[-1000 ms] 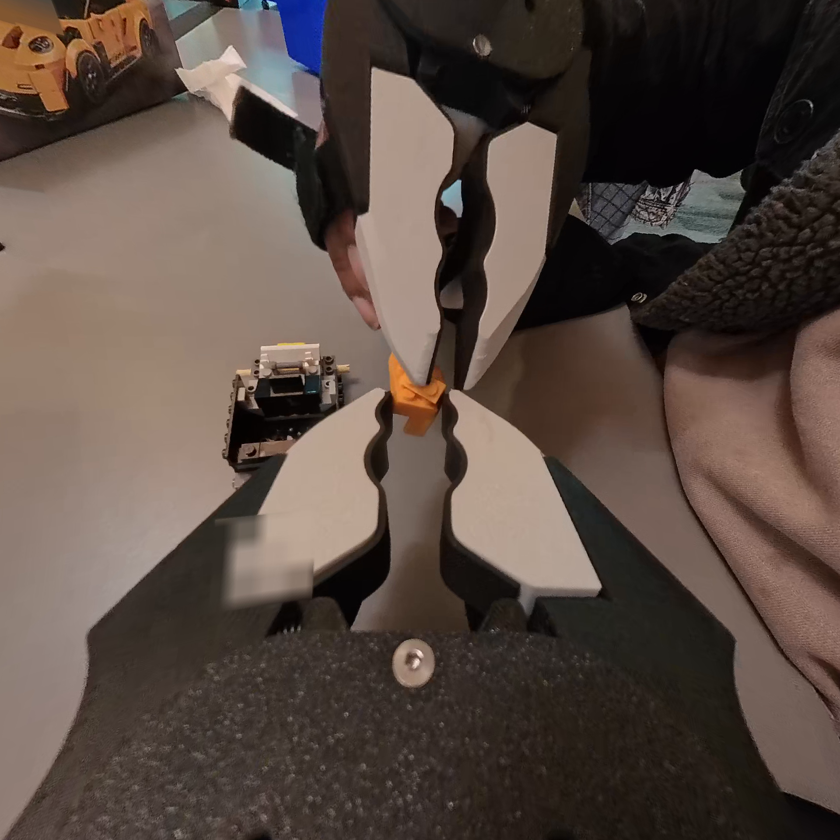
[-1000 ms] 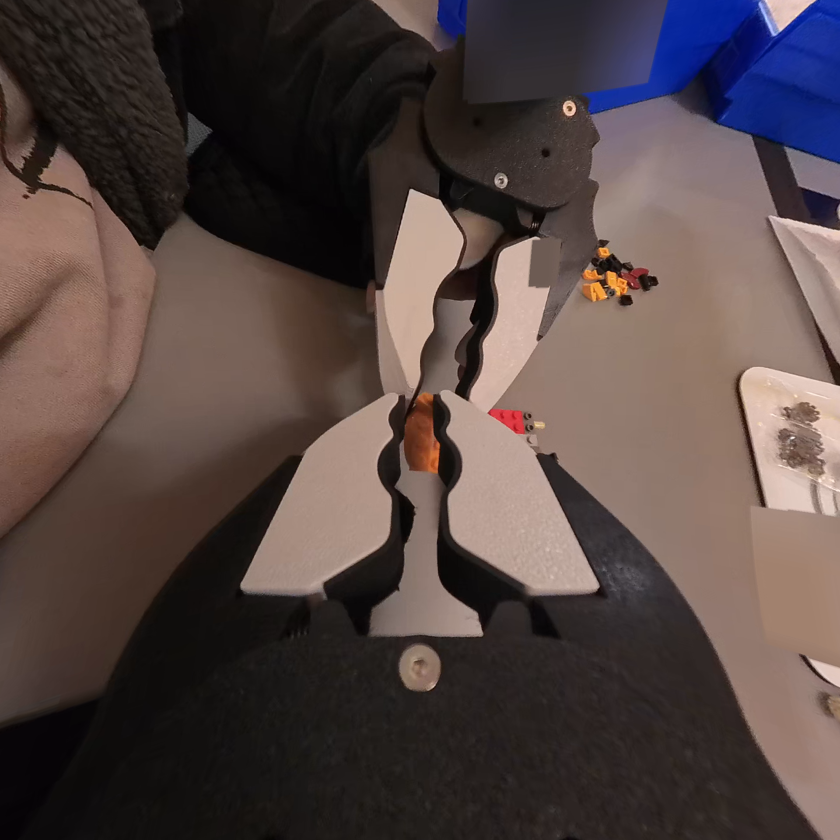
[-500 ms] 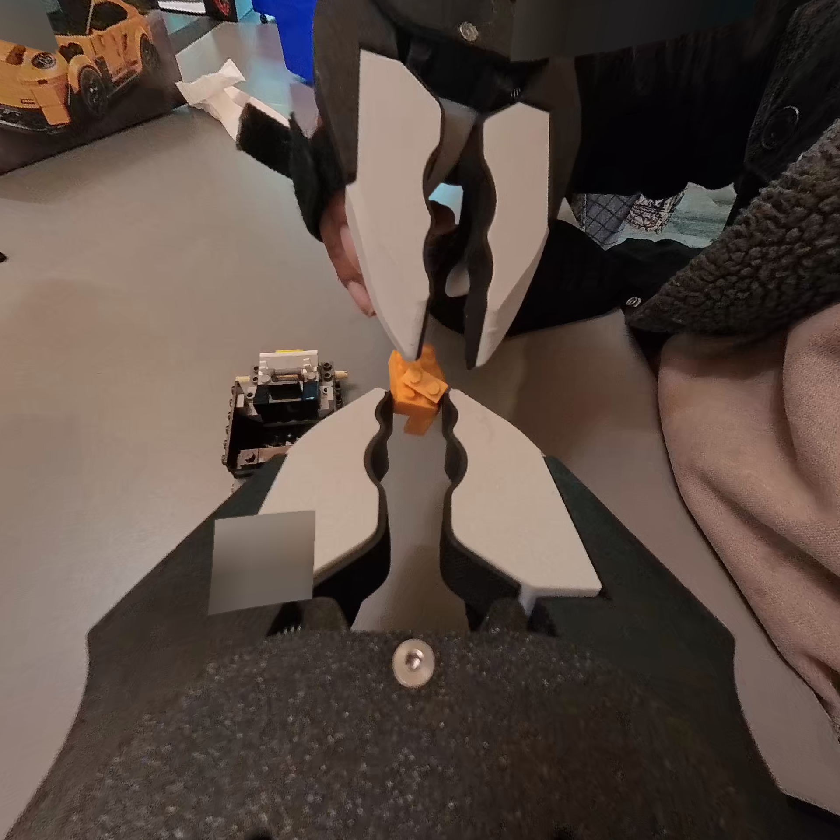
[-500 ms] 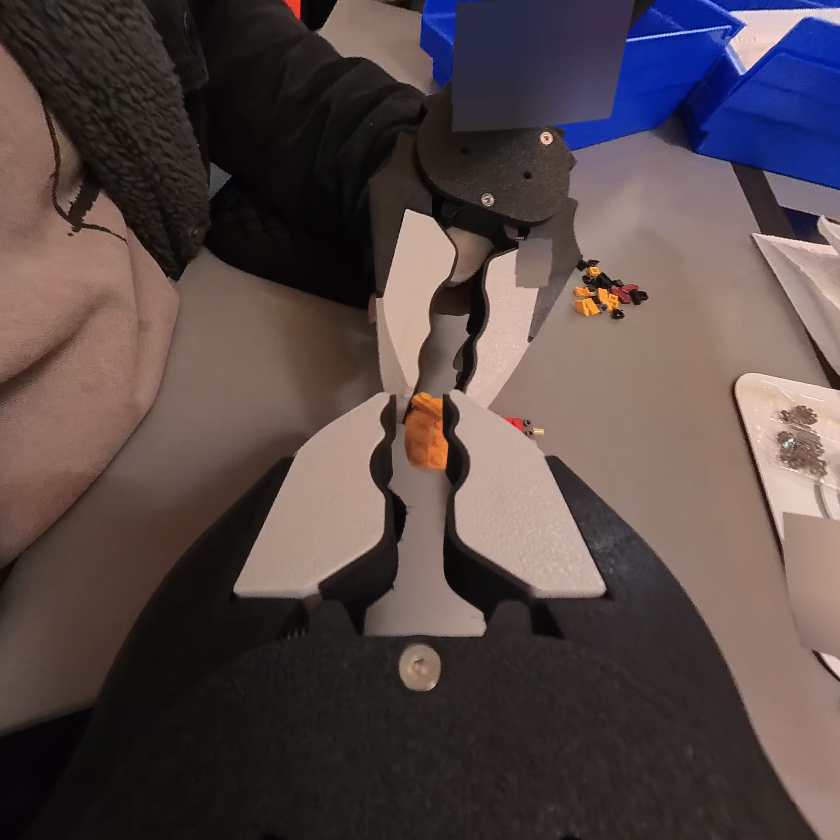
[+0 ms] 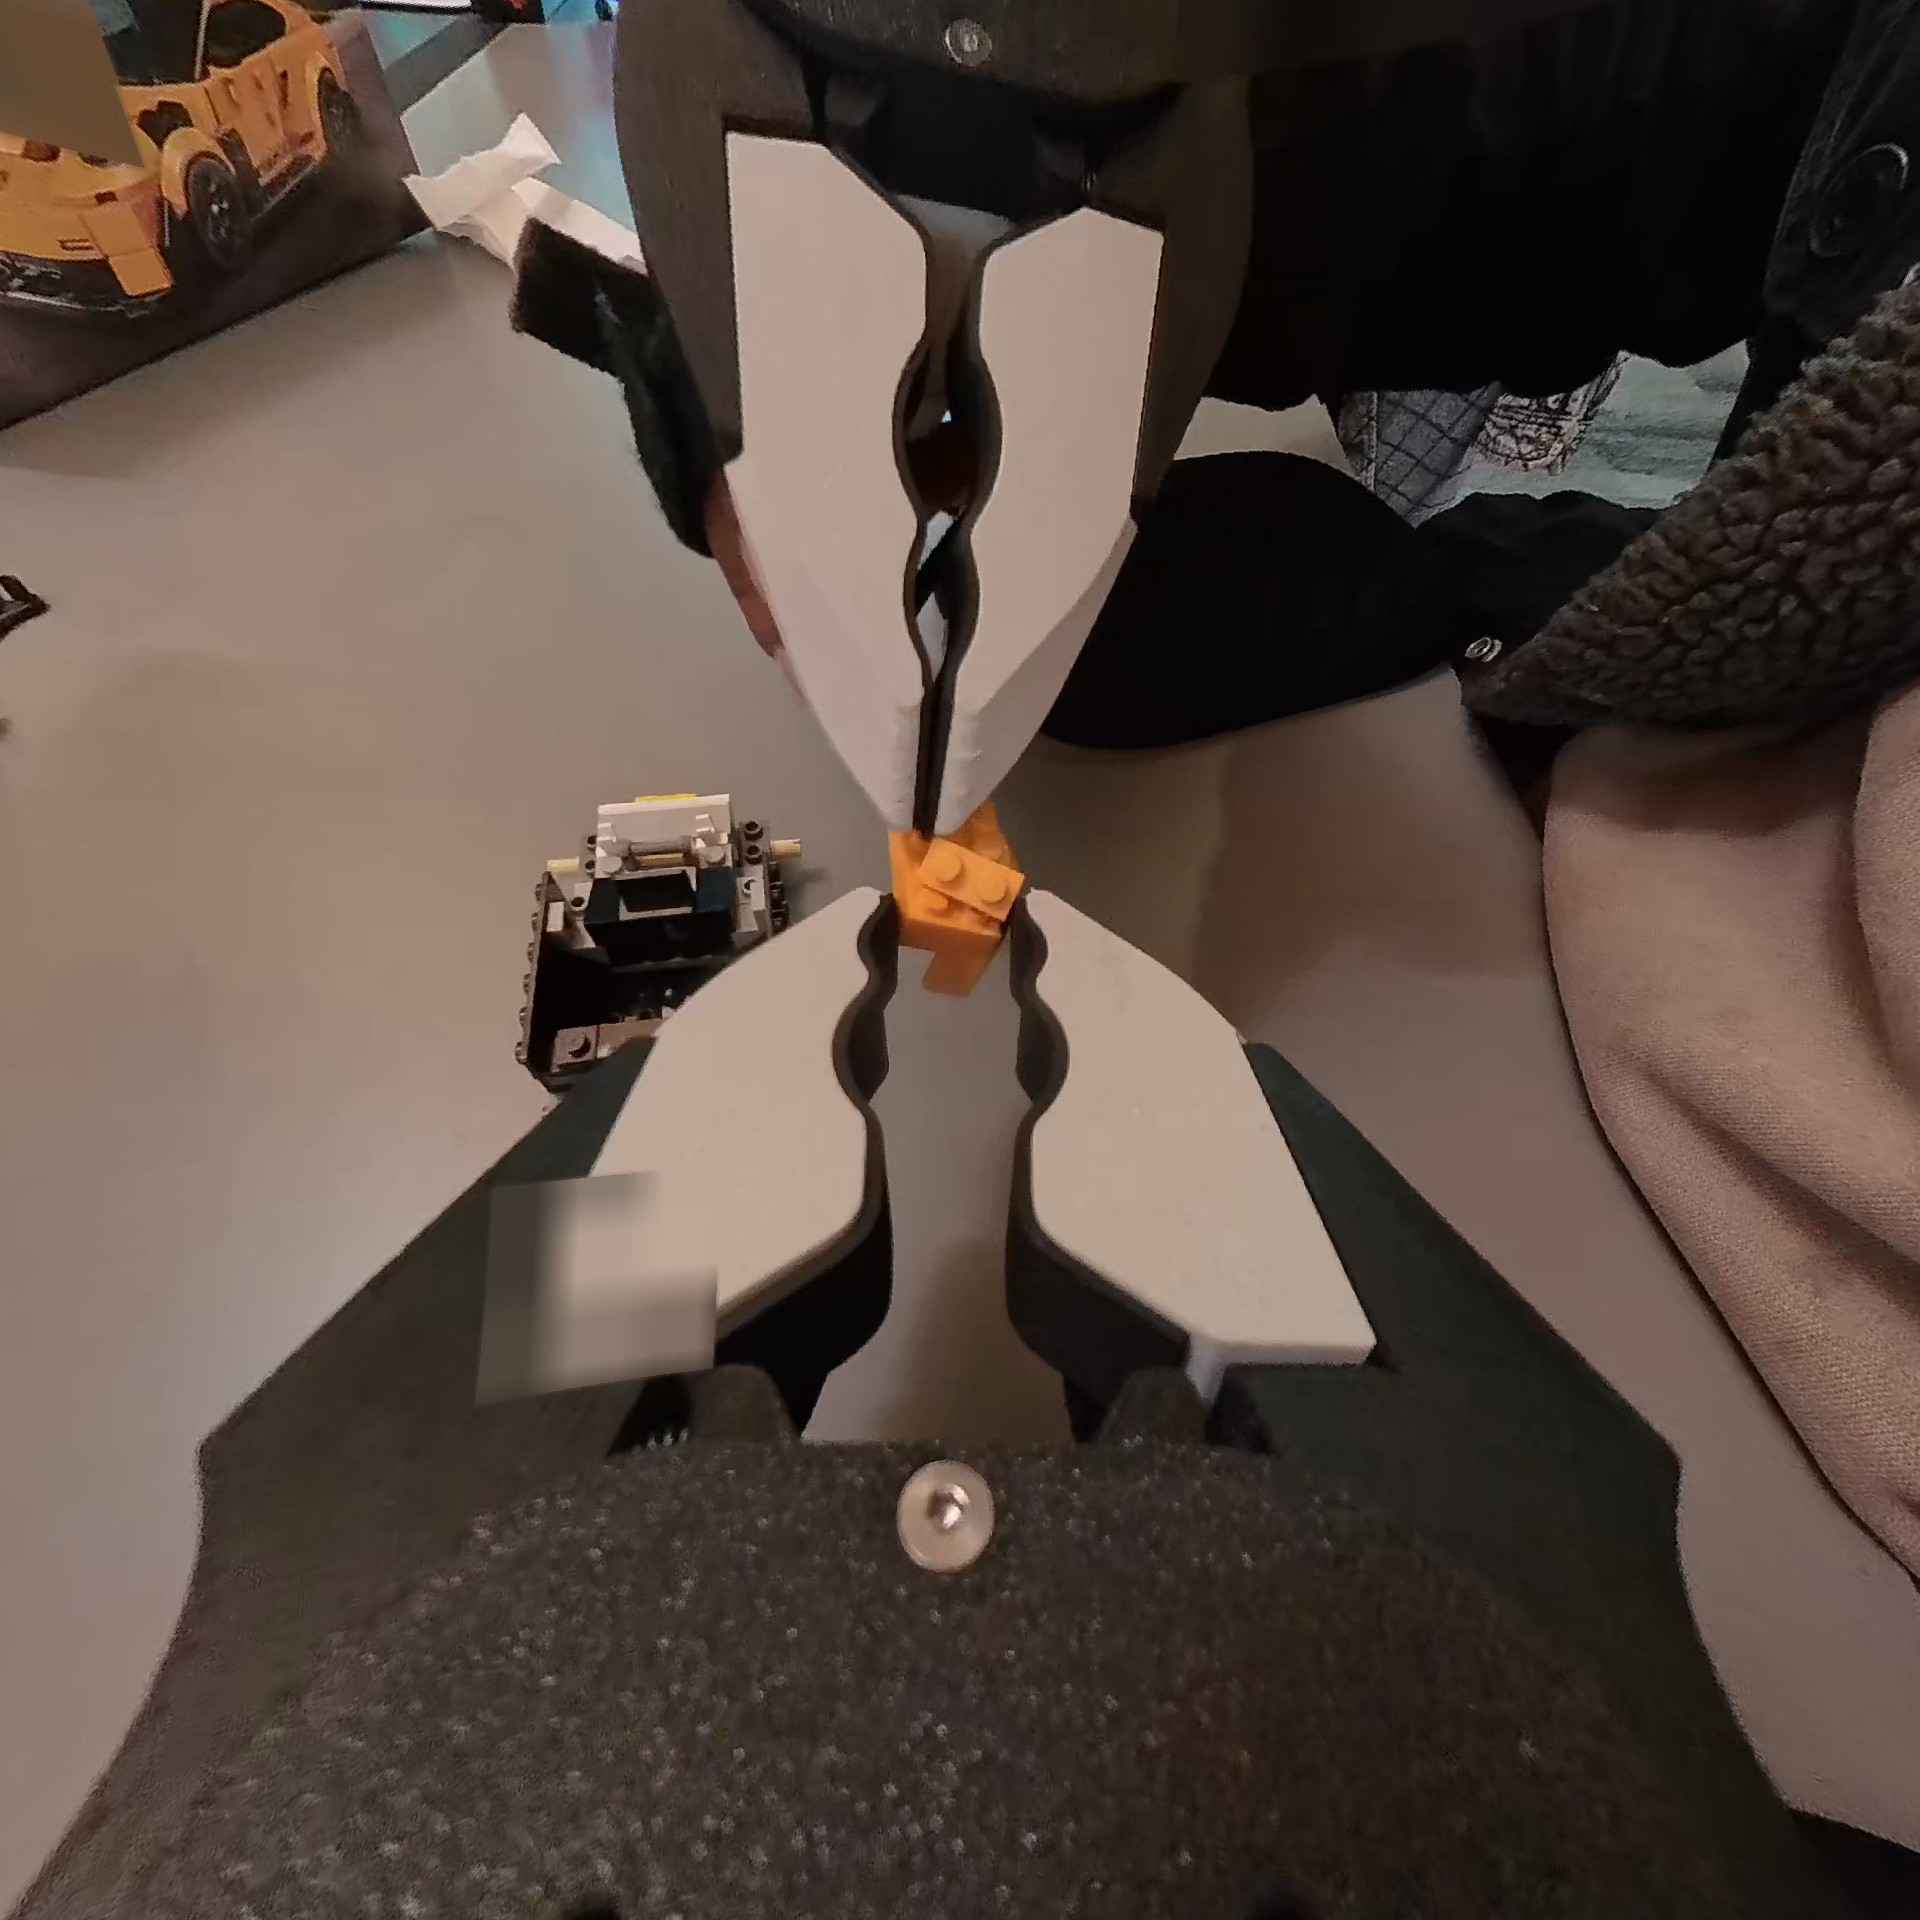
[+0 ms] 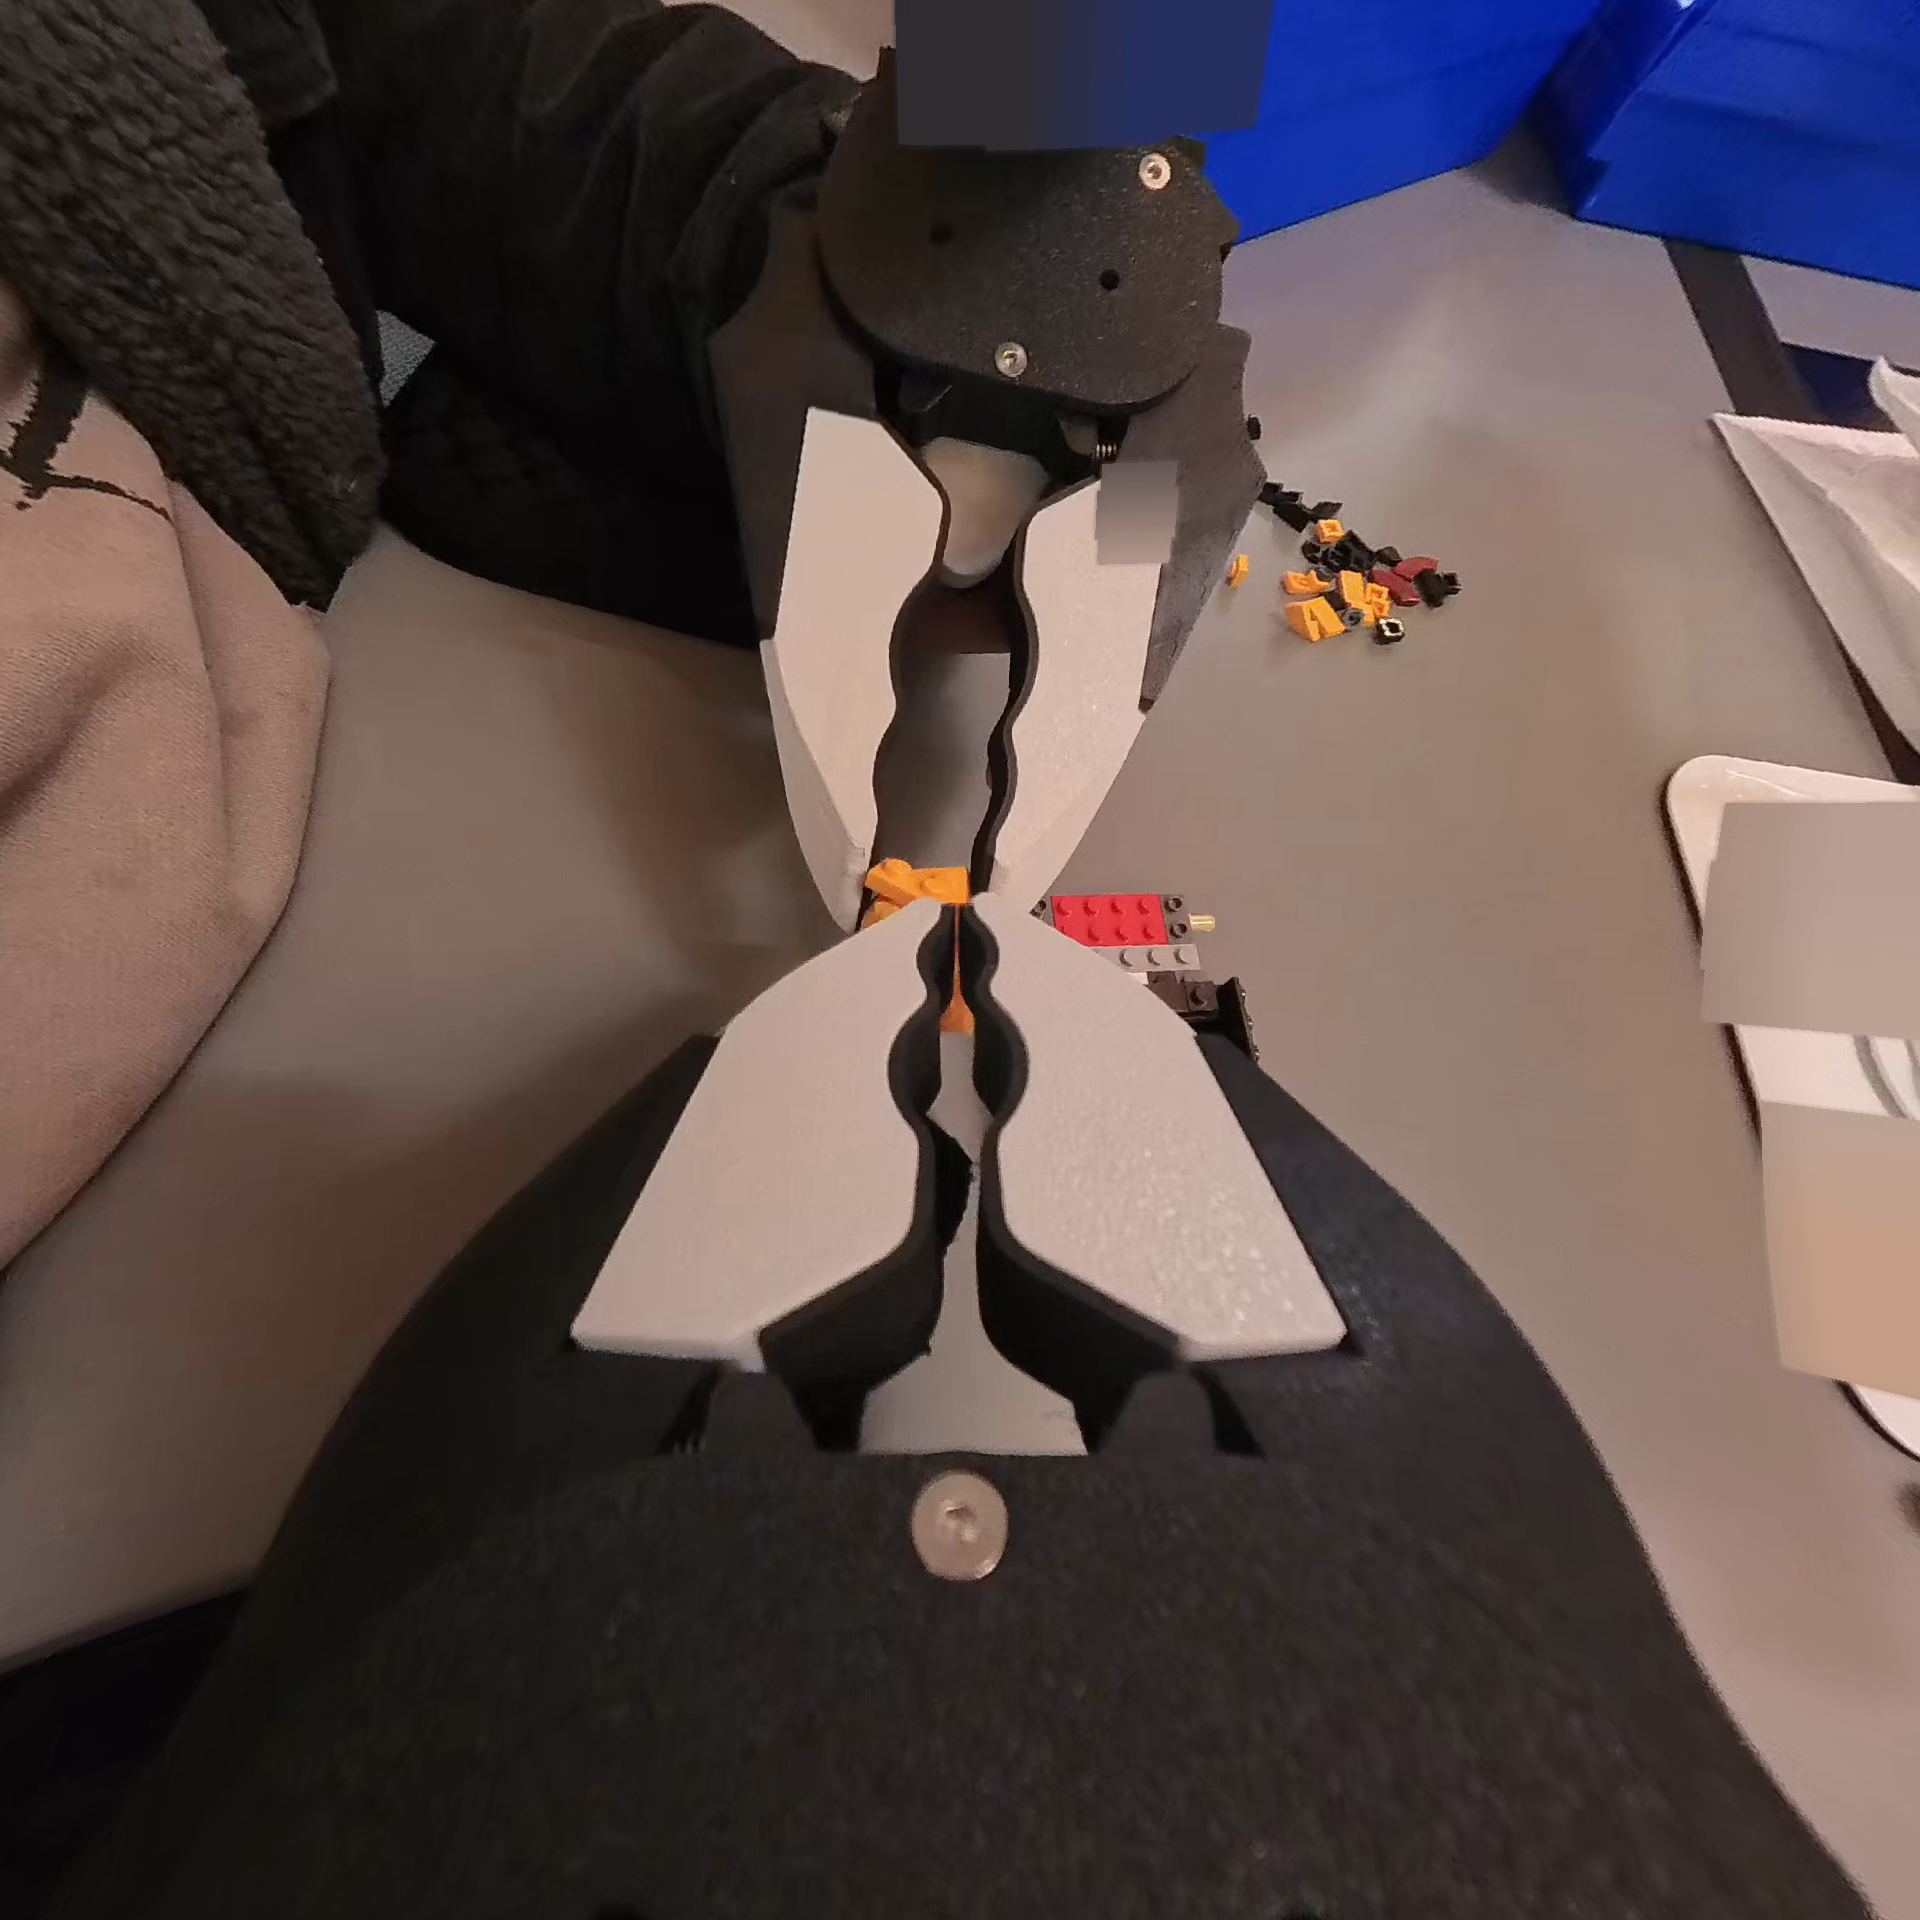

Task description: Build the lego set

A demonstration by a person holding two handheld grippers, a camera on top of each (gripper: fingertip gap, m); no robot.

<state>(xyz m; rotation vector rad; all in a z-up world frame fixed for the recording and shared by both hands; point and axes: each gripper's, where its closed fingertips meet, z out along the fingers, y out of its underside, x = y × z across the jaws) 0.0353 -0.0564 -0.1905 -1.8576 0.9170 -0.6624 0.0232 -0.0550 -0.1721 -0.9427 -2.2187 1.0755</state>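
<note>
Left wrist view: my left gripper (image 5: 951,914) has its jaws clamped on one orange brick cluster (image 5: 956,899); the right gripper (image 5: 930,821), jaws pinched together, touches its top. One half-built car (image 5: 644,935) sits on the surface (image 5: 260,675) just left.

Right wrist view: my right gripper (image 6: 956,920) is clenched on an orange sliver, and one pile of loose pieces (image 6: 1351,587) lies beyond.

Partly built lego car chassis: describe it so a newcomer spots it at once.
On the grey tabletop, look just left of the left hand-held gripper. The black-and-grey partly built lego car chassis sits there, the only assembled block; loose pieces lie elsewhere.
</note>
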